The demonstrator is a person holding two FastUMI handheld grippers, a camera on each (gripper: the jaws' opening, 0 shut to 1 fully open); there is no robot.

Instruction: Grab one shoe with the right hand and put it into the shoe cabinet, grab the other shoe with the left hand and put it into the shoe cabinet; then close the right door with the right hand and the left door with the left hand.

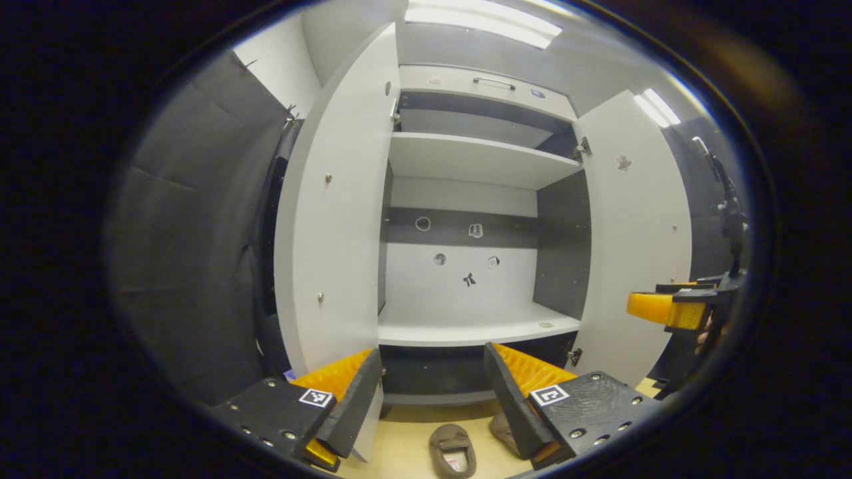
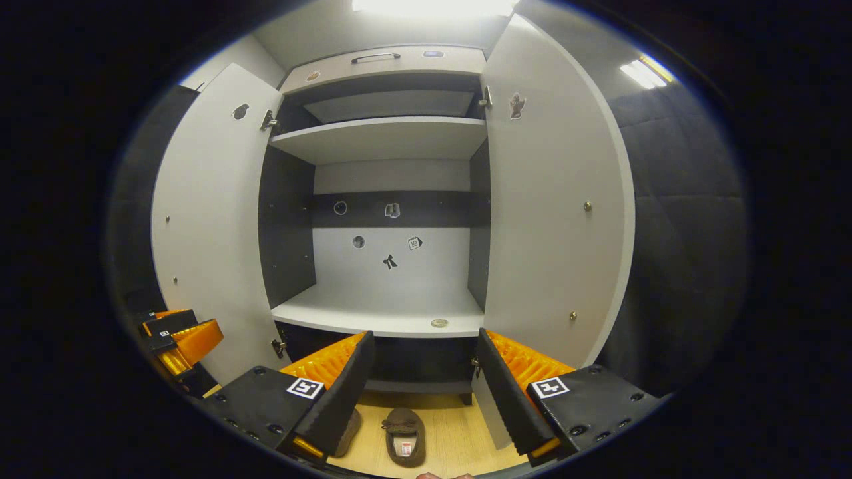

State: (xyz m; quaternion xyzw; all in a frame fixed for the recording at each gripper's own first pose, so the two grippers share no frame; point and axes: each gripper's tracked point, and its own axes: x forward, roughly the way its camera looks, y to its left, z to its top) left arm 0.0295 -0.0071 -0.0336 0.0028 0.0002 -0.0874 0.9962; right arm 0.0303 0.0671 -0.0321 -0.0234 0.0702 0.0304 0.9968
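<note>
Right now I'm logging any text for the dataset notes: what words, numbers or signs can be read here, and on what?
No text is readable.
Stickers on the shoe cabinet back panel: too small to read.
Label inside the brown shoe: blurred.
Square markers on left gripper and right gripper: patterns, not words.

My left gripper [image 1: 432, 392] hangs with its jaws spread wide and nothing between them, facing the shoe cabinet [image 1: 466, 199]. Both doors stand open: the left door [image 1: 339, 219] swung out towards me, the right door [image 1: 632, 233] opposite. The upper shelf [image 1: 472, 156] and lower shelf [image 1: 466, 326] are bare. On the wooden floor [image 1: 406, 446] before the cabinet lies one brown shoe [image 1: 454, 450], opening up; a second shoe [image 1: 500, 427] peeks from behind my right-hand finger. My right gripper [image 1: 669, 307] shows at the far right edge.
</note>
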